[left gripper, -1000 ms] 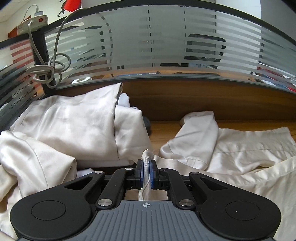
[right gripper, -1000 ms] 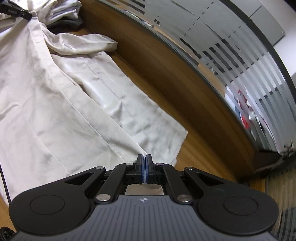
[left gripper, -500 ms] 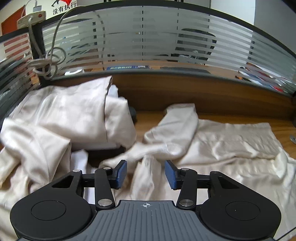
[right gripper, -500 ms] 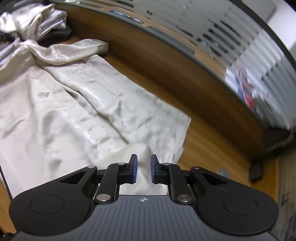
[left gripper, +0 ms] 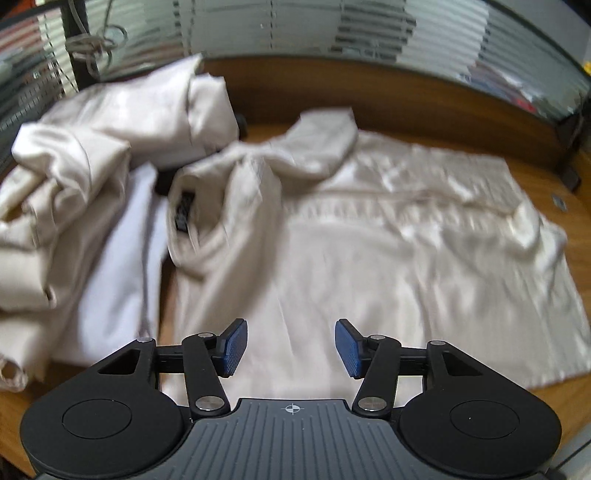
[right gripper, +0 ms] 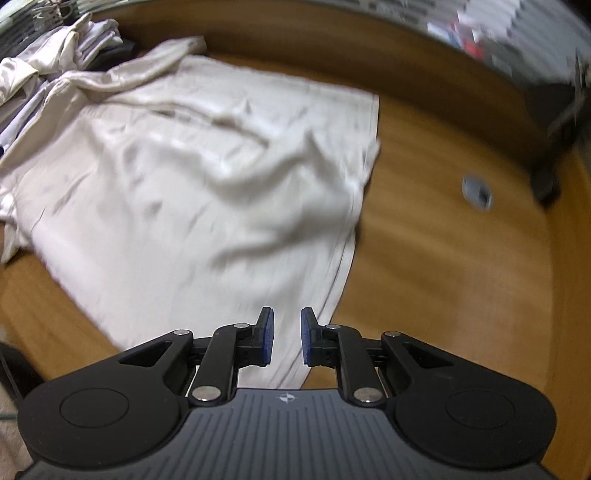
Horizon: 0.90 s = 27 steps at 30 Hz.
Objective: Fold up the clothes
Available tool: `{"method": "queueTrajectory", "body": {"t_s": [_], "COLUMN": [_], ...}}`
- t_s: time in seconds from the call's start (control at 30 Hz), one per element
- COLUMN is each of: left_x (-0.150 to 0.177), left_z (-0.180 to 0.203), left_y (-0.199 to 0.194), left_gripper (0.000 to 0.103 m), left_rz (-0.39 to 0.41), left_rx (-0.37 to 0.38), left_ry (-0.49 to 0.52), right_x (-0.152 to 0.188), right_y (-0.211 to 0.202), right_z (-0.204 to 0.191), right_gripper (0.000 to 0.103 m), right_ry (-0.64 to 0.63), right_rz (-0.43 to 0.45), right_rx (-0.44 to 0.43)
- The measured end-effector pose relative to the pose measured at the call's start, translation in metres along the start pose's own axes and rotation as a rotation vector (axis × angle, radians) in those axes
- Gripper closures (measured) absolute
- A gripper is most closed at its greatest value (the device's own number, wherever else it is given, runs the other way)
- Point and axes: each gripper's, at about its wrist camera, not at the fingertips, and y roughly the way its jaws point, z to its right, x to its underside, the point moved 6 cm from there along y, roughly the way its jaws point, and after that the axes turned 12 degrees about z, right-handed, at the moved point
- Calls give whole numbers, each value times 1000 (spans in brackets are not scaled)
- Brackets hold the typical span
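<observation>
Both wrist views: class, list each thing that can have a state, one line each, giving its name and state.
Cream shirt: spread on the desk, rumpled, unfolded.
Sleeve: flopped across the shirt's top.
Clothes pile: heaped, unfolded.
Left tongs: open, nothing between, just opening.
Right tongs: slightly open, empty.

Cream satin shirt [left gripper: 388, 251] spread flat on the wooden counter [right gripper: 461, 266], collar end toward the left, hem toward the right. Heap of crumpled cream garments [left gripper: 92, 155] lies left of it, overlapping a pale lilac cloth [left gripper: 122, 251]. Frosted striped glass partition [left gripper: 295, 29] stands behind, along the counter's far edge.
</observation>
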Motion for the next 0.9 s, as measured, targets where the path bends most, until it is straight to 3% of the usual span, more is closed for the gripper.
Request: {"method": "queueTrajectory", "body": {"t_s": [0.33, 0.53, 0.8, 0.83, 0.9], "left_x": [42, 50, 65, 68, 73], "left_z": [18, 27, 47, 51, 58], "left_y": [0, -6, -8, -8, -7], "left_gripper": [47, 41, 37, 37, 36], "left_rz": [-126, -156, -218, -228, -239], "left_rx": [54, 118, 193, 199, 206], "left_ry": [130, 164, 197, 204, 220], "right_x": [68, 86, 87, 86, 84], "right_y": [10, 17, 19, 19, 18], "right_z": [-7, 1, 6, 4, 0], "right_gripper": [82, 82, 75, 77, 92], "right_ry": [205, 376, 409, 401, 371], "right_rz": [-92, -95, -81, -83, -87], "right_rx": [-33, -62, -46, -50, -54]}}
